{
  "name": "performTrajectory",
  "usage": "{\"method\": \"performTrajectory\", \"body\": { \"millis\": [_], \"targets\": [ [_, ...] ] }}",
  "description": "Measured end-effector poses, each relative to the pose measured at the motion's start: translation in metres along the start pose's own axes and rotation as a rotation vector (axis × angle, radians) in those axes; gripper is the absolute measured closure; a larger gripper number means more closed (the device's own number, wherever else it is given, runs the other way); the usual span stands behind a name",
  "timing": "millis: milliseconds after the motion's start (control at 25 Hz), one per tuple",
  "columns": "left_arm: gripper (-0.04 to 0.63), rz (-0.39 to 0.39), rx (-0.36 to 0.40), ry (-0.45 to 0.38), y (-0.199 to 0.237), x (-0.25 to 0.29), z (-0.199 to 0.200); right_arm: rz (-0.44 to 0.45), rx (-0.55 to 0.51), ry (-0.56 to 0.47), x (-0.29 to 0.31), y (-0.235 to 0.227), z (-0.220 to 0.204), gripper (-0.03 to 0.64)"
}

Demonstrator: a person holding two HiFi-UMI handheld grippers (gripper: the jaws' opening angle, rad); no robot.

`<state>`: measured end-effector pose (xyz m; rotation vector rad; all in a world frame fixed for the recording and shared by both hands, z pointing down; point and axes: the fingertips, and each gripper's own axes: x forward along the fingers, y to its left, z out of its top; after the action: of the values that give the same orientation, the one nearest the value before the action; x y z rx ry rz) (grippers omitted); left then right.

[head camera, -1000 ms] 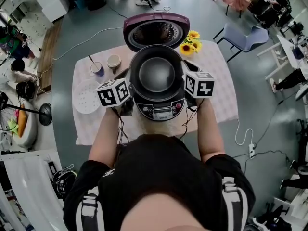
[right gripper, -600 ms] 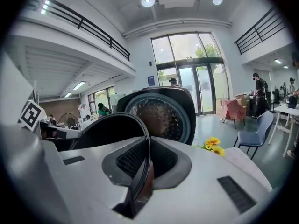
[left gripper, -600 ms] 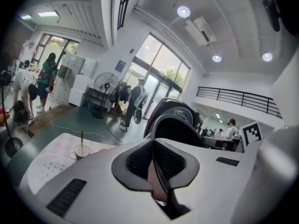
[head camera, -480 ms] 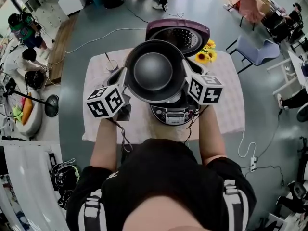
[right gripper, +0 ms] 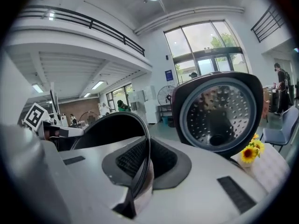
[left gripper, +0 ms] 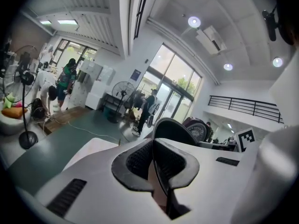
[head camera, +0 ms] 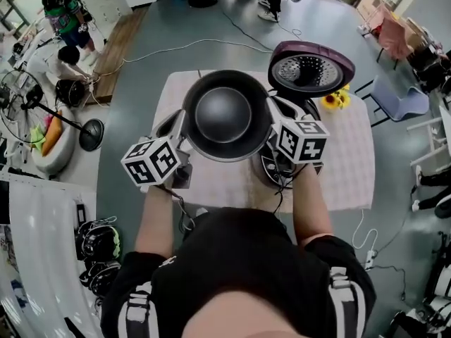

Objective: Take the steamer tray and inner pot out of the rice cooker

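Note:
The dark, round inner pot (head camera: 224, 115) hangs in the air above the left half of the table, clear of the rice cooker (head camera: 278, 167). My left gripper (head camera: 184, 127) is shut on the pot's left rim and my right gripper (head camera: 270, 113) on its right rim. In the left gripper view the thin black rim (left gripper: 174, 130) runs between the pads of the left gripper (left gripper: 154, 164). In the right gripper view the pot (right gripper: 112, 127) curves away from the shut right gripper (right gripper: 141, 167). The cooker's lid (head camera: 310, 65) stands open. No steamer tray shows.
The table wears a pale checked cloth (head camera: 345, 167). Sunflowers (head camera: 337, 98) stand beside the cooker's lid (right gripper: 219, 111). On the floor at the left is a standing fan (head camera: 88, 132), and a blue chair (head camera: 398, 94) is at the right. People are working farther off.
Both grippers have lifted the inner pot up out of the cooker and carried it left; the cooker's body now shows empty to the right of the pot.

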<state>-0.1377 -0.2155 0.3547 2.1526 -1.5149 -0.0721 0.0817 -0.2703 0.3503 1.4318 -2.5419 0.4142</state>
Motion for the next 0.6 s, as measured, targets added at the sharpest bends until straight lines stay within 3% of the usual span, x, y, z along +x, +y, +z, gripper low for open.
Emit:
{"method": "performTrajectory", "body": {
  "millis": [280,600],
  "targets": [
    [0.580,0.055,0.001,0.041,0.056,-0.051,-0.011,0.044,-0.006,0.062,0.021,0.068,-0.027,0.586],
    [0.580,0.039,-0.030,0.097,0.099,-0.087,-0.038,0.015,0.013,0.134,0.025,0.115,-0.072,0.586]
  ]
}}
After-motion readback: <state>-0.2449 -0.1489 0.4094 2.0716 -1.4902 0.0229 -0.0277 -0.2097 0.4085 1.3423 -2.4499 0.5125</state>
